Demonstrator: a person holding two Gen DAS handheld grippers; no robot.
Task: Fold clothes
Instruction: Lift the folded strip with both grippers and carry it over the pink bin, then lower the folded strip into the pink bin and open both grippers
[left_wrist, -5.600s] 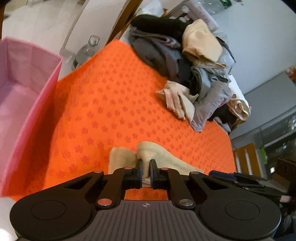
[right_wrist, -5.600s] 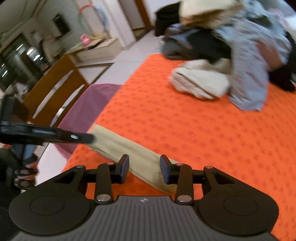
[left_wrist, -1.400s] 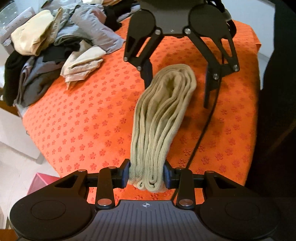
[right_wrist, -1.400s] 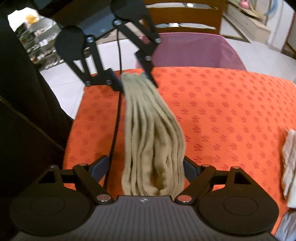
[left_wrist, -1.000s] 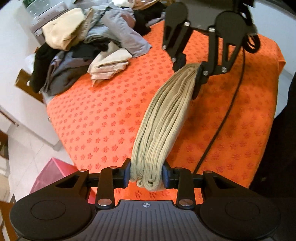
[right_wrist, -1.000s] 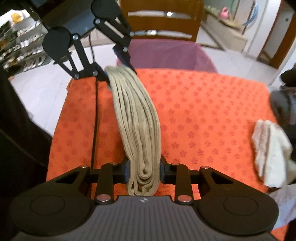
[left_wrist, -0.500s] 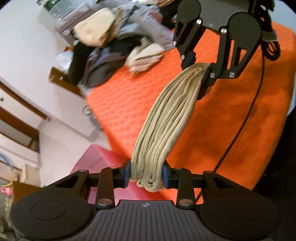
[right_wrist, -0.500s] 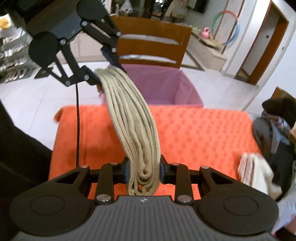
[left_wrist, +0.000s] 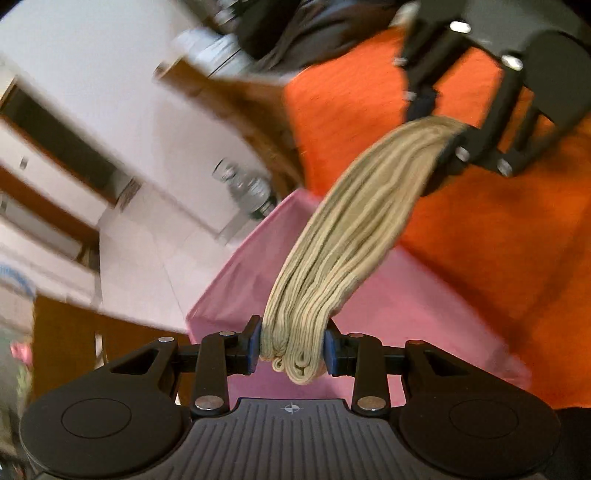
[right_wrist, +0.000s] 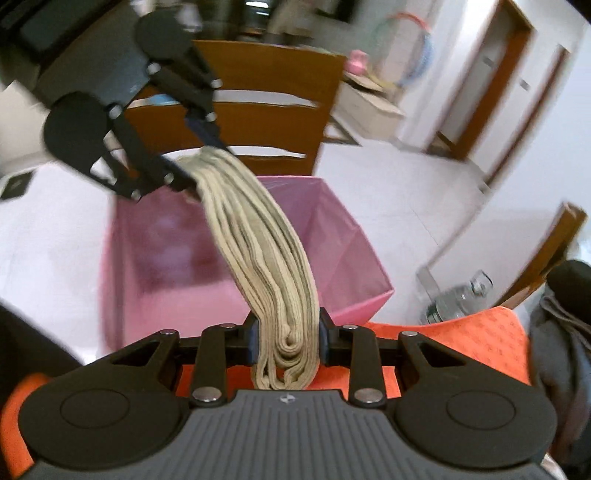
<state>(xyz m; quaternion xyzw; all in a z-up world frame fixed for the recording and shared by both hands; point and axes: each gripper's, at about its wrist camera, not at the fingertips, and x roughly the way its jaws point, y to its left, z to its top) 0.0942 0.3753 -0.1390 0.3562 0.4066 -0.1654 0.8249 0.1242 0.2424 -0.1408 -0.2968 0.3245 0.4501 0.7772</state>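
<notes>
Folded beige garment (left_wrist: 343, 236) hangs as a thick, soft bundle between the two claws, above the pink fabric bin (right_wrist: 343, 251). The left claw (left_wrist: 291, 343) is clamped on one end and the right claw (right_wrist: 286, 343) on the other, so the middle sags a little. It looks light and limp; the layers could slip apart, so a grip on both ends, across all the layers, seems right. The orange-covered desk (left_wrist: 498, 236) lies to the right, near the bin. A wooden chair (right_wrist: 266, 92) stands beyond it, and a clear bottle (right_wrist: 458, 295) sits on the floor at the right.
</notes>
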